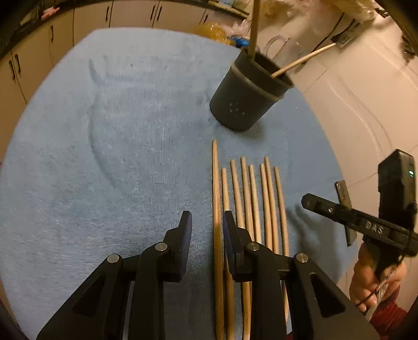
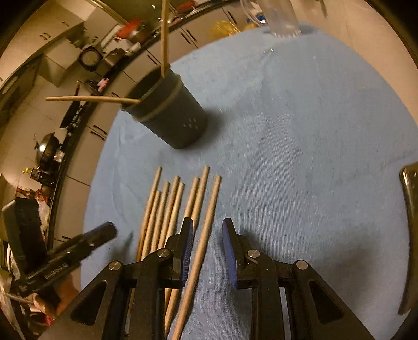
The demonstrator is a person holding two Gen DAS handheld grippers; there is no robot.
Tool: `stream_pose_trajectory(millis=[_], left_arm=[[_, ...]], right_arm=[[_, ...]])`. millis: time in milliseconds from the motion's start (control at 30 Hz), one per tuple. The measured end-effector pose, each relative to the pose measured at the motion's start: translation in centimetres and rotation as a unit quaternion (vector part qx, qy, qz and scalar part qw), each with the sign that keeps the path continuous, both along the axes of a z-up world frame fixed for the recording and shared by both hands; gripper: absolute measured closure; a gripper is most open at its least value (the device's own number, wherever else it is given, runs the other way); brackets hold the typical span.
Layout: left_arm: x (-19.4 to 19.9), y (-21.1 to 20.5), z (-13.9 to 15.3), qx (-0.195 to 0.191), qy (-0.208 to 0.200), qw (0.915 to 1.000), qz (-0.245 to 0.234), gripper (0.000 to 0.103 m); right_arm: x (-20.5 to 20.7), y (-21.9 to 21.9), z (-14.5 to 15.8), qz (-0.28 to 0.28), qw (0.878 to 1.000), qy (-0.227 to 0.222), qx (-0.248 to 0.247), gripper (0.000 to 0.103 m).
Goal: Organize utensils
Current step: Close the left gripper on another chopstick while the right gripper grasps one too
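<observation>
Left wrist view: we see a row of wooden chopsticks (image 1: 250, 198) lying side by side on the blue towel (image 1: 104, 157) that covers the table, tips toward the dark utensil holder (image 1: 248, 96) standing just beyond them. The left gripper (image 1: 207, 235) hangs over the near part of the row with its jaws parted; the leftmost chopstick (image 1: 215, 196) runs up through the gap, close to the right pad, but neither pad presses it, so nothing is gripped. The right gripper (image 1: 339, 211) shows at the edge of this view, held in a hand (image 1: 373, 282). From the right wrist view, that gripper (image 2: 207, 235) is likewise parted over the rightmost chopstick (image 2: 206, 222), which passes between its jaws unclamped, near the left pad. We judge the sticks light, stiff and smooth, tapered and round enough to roll on the cloth; a narrow pinch across the shaft, near the middle or toward the thicker end, should hold best, and a grip too near one end would likely let the stick swing. Neighbours lie touching or just beside one another, so a pad could drag a second stick along. The holder (image 2: 169, 112) stands upright and already contains two chopsticks, one nearly vertical (image 2: 164, 36), one leaning far out over the rim (image 2: 91, 98). A clear glass (image 2: 282, 18) stands at the far edge of the towel; its contents we cannot tell.
</observation>
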State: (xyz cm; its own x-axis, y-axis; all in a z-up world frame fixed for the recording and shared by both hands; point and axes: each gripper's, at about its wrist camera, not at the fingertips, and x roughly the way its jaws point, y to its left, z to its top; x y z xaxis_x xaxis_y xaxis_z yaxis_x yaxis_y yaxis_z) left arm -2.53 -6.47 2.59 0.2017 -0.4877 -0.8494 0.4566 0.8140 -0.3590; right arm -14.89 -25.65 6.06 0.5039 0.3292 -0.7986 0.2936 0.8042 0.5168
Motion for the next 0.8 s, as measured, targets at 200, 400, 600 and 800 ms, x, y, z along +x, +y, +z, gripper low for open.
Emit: stream_pose_trajectory(millis=[200,400,600,800], left_arm=[[0.9,-1.9,-0.8,0.020,0.009,0.9996,-0.016,0.081],[1.8,-4.1,-1.2,0.049,-0.006,0.9985,-0.023,0.084],[2.8,-5.4,-1.0,0.081,-0.024,0.9964,-0.009,0.096],[2.1,-2.9,-0.9,0.086,-0.025,0.9959,0.005,0.096]], right_arm=[[0.1,0.4,0.0,-0.003,1.000,0.001,-0.007,0.078],[-0.2,0.4,-0.2,-0.003,1.000,0.003,-0.004,0.078],[-0.1,0.5,-0.2,-0.005,1.000,0.007,-0.009,0.078],[1.1,1.8,-0.4,0.007,0.999,0.024,-0.038,0.078]])
